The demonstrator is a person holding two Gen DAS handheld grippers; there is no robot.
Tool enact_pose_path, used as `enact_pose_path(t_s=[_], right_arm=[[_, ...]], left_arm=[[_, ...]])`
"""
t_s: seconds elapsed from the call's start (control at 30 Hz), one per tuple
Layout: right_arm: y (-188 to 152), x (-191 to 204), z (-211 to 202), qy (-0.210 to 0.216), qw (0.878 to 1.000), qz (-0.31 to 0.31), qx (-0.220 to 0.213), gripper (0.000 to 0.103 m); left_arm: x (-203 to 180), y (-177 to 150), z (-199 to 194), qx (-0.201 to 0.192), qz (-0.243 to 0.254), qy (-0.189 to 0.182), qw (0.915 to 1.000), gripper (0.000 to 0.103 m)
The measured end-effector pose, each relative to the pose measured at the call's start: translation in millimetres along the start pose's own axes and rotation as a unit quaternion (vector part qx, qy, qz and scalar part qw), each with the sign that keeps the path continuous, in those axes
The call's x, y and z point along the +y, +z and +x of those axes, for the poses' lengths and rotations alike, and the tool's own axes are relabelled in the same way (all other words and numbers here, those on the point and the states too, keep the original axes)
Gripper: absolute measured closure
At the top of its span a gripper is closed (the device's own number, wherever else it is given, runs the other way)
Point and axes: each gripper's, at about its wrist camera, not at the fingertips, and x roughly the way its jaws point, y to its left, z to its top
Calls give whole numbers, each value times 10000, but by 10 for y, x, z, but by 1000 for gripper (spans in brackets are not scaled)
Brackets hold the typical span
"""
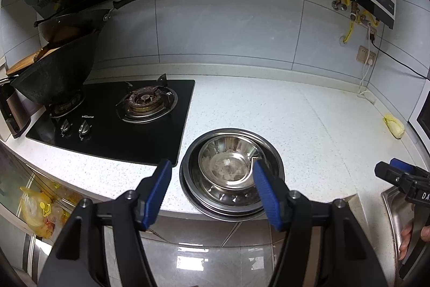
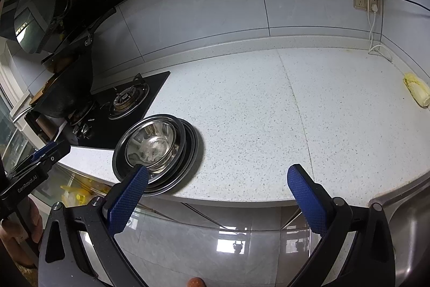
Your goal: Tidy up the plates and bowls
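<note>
Bowl [image 1: 228, 166] nested in stacked plates [image 1: 231, 203] — left gripper [image 1: 212, 179] and right gripper [image 2: 217, 182] jaws wide, empty.

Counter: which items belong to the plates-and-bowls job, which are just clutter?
Job:
- steel bowl, nested on top
- stack of steel plates under it, at the counter's front edge
- left claw and right claw, both open and empty

Clutter:
- gas hob
- black wok
- yellow cloth
- wall sockets
</note>
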Motion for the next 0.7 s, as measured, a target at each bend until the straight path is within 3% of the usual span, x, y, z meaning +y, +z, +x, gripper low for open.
enact_pose_path(t_s=[0.7], right_arm=[[-8, -51, -149, -245, 9997, -45, 18, 1]], left_arm=[[-128, 14, -53, 11, 104, 95, 9999, 42]])
